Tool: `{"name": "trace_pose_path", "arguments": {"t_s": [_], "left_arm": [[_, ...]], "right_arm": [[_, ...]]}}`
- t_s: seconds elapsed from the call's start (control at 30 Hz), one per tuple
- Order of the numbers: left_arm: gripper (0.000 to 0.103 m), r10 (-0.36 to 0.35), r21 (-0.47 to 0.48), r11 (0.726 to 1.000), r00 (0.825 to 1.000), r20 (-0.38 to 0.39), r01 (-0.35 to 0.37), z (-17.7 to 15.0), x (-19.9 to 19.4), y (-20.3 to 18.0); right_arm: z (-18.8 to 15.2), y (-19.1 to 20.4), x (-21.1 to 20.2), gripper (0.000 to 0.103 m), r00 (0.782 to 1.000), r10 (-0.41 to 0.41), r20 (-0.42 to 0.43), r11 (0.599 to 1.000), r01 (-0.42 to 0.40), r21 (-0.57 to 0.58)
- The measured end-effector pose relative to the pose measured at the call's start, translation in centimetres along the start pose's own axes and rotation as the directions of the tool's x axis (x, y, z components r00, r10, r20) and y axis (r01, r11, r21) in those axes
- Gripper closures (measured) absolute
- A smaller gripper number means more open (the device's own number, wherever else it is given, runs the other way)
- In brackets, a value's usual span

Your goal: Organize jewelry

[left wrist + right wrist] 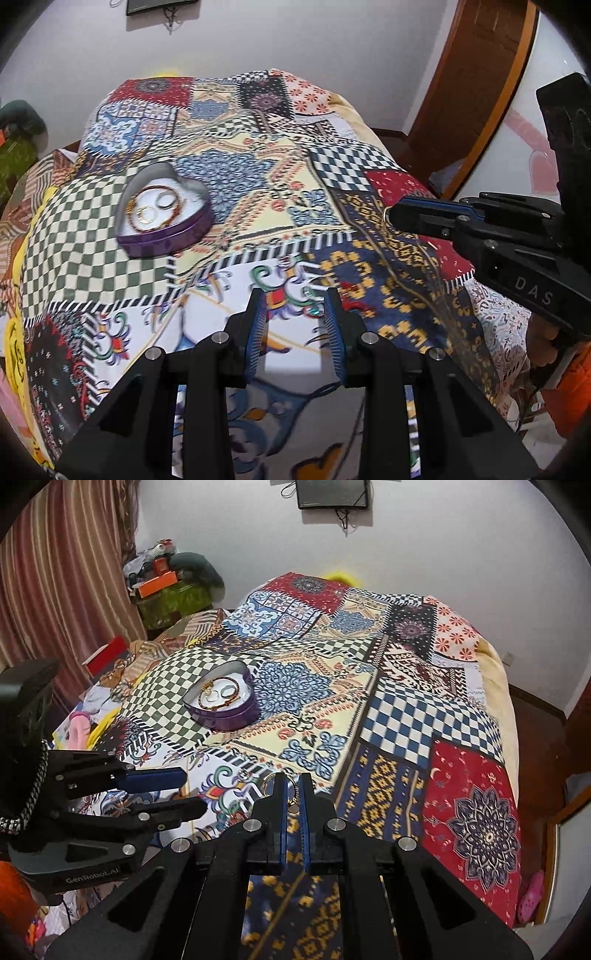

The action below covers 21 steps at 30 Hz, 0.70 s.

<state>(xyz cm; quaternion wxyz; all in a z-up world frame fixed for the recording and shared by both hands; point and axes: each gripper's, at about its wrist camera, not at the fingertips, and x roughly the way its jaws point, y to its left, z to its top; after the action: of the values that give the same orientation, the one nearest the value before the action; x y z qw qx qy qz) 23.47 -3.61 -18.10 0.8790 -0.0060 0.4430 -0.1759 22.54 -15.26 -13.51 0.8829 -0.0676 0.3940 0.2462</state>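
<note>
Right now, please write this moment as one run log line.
right gripper: shut on gold ring | left gripper: open, empty | heart tin: open on bedspread, holds bangles

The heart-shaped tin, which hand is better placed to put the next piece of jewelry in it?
Right. The right tool is already shut on a gold ring, so it only has to carry it to the heart-shaped tin. The left tool is open, holding nothing.
</note>
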Motion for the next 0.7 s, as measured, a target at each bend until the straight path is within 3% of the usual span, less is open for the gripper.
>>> {"name": "trace_pose_path", "arguments": {"t_s": [0.4,0.5,0.57,0.7], "left_arm": [[0.072,0.002,0.032,0.999,0.999,-0.053,0.000,0.2,2.7,-2.0],[0.078,0.016,0.051,0.999,0.999,-0.039,-0.014,0.2,2.8,-2.4],[0.092,0.018,0.066,0.998,1.000,-0.026,-0.016,0.3,2.6,-2.7],[0.093,0.022,0.078,0.997,1.000,-0.004,-0.022,0.3,2.0,-3.0]], "right_arm": [[-1.1,-1.9,-0.4,0.098,1.000,0.012,0.008,0.999,-0.012,0.045],[-1.4,-2.1,-0.3,0.098,1.000,0.017,0.004,0.999,-0.017,0.049],[-1.5,-2.2,-0.3,0.098,1.000,0.019,0.002,0.999,-0.019,0.050],[-1.7,-2.2,-0.3,0.098,1.000,0.021,-0.002,0.998,-0.021,0.052]]}}
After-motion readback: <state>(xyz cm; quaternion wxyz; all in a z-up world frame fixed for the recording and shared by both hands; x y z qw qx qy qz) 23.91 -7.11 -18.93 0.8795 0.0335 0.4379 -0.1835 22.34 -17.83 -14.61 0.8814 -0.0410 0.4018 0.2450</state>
